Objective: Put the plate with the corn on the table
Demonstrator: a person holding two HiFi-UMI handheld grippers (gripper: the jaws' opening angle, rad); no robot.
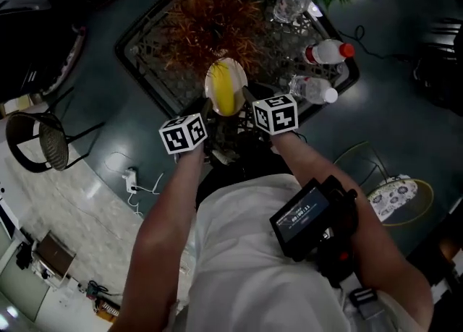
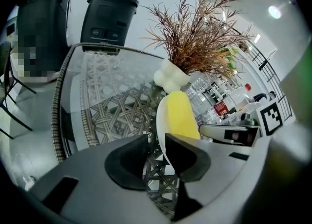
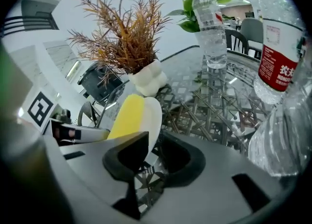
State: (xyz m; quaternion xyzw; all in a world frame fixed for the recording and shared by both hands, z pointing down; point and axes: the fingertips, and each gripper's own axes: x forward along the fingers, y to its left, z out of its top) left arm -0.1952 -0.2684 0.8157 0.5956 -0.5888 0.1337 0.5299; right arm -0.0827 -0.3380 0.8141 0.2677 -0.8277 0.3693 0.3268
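Note:
A white plate (image 1: pixel 226 86) with a yellow corn cob (image 1: pixel 225 92) on it is held between my two grippers over the near edge of the glass-topped wicker table (image 1: pixel 145 56). My left gripper (image 1: pixel 208 108) is shut on the plate's left rim and my right gripper (image 1: pixel 247 99) on its right rim. In the left gripper view the plate (image 2: pixel 162 120) and corn (image 2: pixel 180 115) rise from the narrow gap of the left gripper (image 2: pixel 157 157). The right gripper view shows the plate (image 3: pixel 153 115) and corn (image 3: pixel 127 115) pinched in the right gripper (image 3: pixel 151 157). Whether the plate touches the table cannot be told.
A reddish dried plant in a white vase (image 1: pixel 213 19) stands just beyond the plate. Three water bottles (image 1: pixel 329 52) (image 1: pixel 312 90) (image 1: pixel 293 1) stand at the table's right. A chair (image 1: pixel 43 139) is at the left and a cushioned stool (image 1: pixel 394 197) at the right.

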